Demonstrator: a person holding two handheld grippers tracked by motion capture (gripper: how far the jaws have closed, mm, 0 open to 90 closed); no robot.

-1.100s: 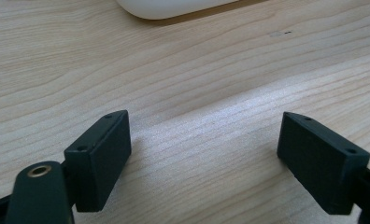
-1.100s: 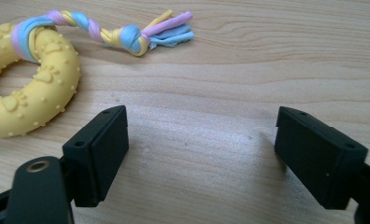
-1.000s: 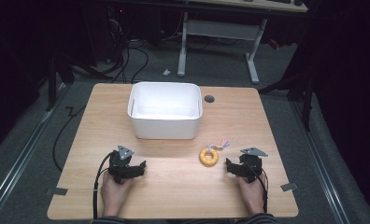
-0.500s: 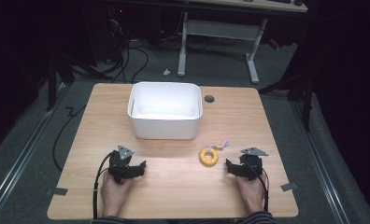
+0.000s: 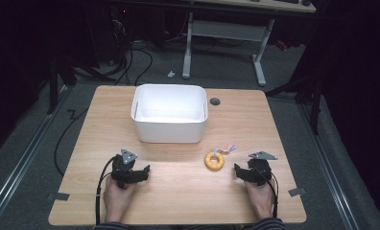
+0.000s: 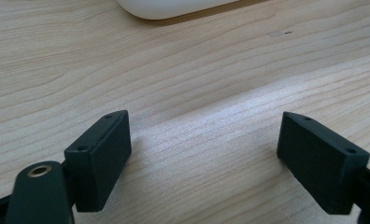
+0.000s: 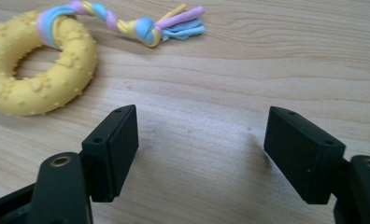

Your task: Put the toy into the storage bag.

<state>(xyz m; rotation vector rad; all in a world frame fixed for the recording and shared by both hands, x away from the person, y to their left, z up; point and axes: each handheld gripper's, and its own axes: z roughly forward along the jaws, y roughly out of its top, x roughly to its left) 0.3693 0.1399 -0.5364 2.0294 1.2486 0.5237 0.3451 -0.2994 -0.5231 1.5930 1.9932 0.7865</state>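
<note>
I saw one white rectangular plastic bin [image 5: 169, 115] at upper centre of the wooden surface [image 5: 106, 105], nothing visible inside. One yellow knobbly rubber ring with a braided rope tail [image 5: 215, 159] lay right of centre, just left of my right claw [image 5: 239, 171], whose jaws had just been closing with nothing between them; my left claw [image 5: 142, 172] gaped empty.

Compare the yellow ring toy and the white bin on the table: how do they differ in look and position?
The yellow ring toy is small, knobbly and lies flat with a pastel braided rope tied to it; the white bin is large, smooth, plain and stands upright, open at the top. The toy lies close beside the right gripper; the bin sits farther back, near the table's middle. Both rest on the wooden table, untouched.
</note>
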